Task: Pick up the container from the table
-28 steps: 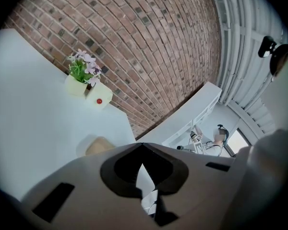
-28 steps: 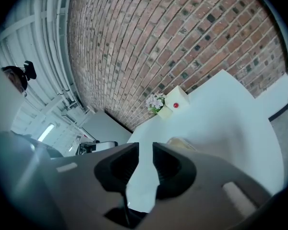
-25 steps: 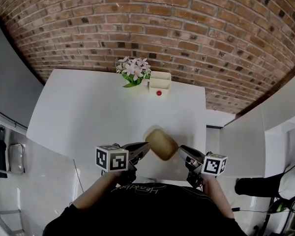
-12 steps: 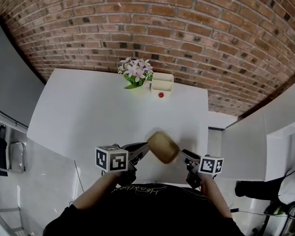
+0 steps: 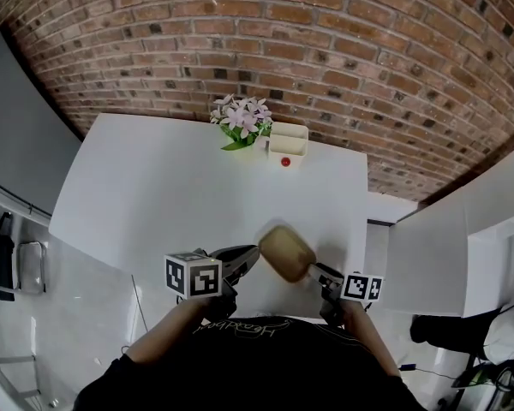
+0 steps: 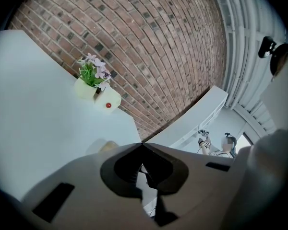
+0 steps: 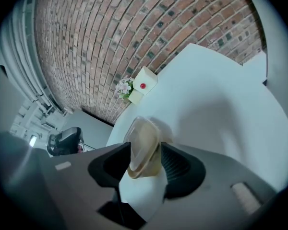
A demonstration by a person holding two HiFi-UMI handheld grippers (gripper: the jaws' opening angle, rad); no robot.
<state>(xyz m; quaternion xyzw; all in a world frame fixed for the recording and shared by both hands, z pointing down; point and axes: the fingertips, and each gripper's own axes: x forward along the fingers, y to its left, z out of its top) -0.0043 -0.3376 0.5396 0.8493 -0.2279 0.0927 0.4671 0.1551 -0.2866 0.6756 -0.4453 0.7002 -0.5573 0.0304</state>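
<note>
Lower in the head view than a second ago, the right gripper (image 7: 146,146) now shows a smaller marker cube that sits nearer the person's body, while the left gripper (image 6: 142,143) has hardly shifted and the container (image 5: 286,253) lies in almost the same spot near the front edge of the white table (image 5: 154,195). The right gripper's jaws are opening, and its own view shows the container standing between them, its sides close to both pads; no squeeze on it is apparent. The left gripper's jaws are pressed together tip to tip with nothing between them, and its nose rests just beside the container's left end. The relation that matters is this: the container lies straight ahead of the right gripper, inside its spread jaws, with its long axis running from upper left to lower right in the head view, roughly along the line on which that gripper points. The jaws therefore bracket its narrower width. The right hand is the nearer one and looks set to do the lifting. The container is a shallow rounded rectangle with a matte tan base, probably paper or fibre, under a glossy clear domed lid that could flex or slip if pinched hard. The tabletop is smooth and plain. Well apart, at the far edge under the rough brick wall (image 5: 325,50), stand a small pot of pale pink flowers (image 5: 240,120) and a cream box with a red dot (image 5: 288,141).
</note>
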